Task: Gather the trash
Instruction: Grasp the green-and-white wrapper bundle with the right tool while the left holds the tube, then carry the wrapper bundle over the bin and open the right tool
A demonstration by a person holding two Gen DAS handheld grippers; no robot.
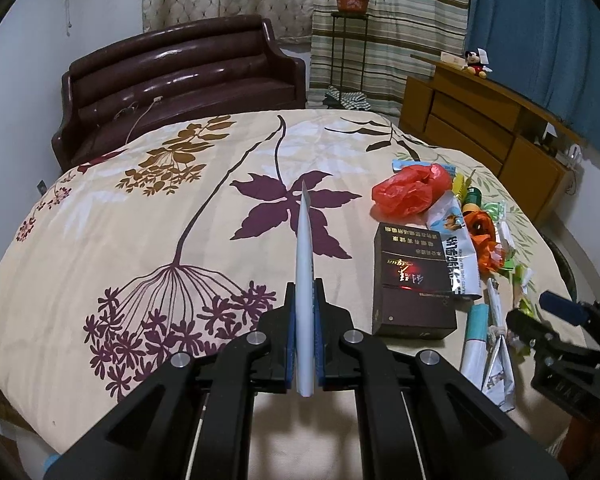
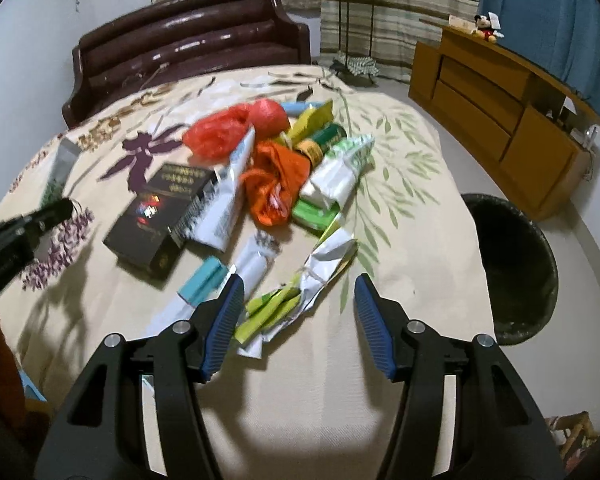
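Observation:
My left gripper [image 1: 305,292] is shut on a thin pale blue-white wrapper [image 1: 305,236], which stands edge-on above the floral cloth [image 1: 160,208]. In the right wrist view the same left gripper [image 2: 58,210] shows at the left edge with that wrapper [image 2: 62,164]. My right gripper [image 2: 299,282] hangs open low over the near end of a trash pile. A crumpled green-and-silver wrapper [image 2: 328,260] lies between its blue pads [image 2: 224,316], untouched. The pile holds a red bag [image 2: 220,134], a dark box [image 2: 160,216], an orange bag [image 2: 274,184] and a white snack bag [image 2: 224,208].
A black waste bin [image 2: 516,264] stands on the floor to the right of the cloth's edge. A dark brown sofa [image 1: 180,80] sits behind the cloth-covered surface, and a wooden cabinet [image 1: 480,128] at the back right. The right gripper [image 1: 544,316] shows at the left wrist view's right edge.

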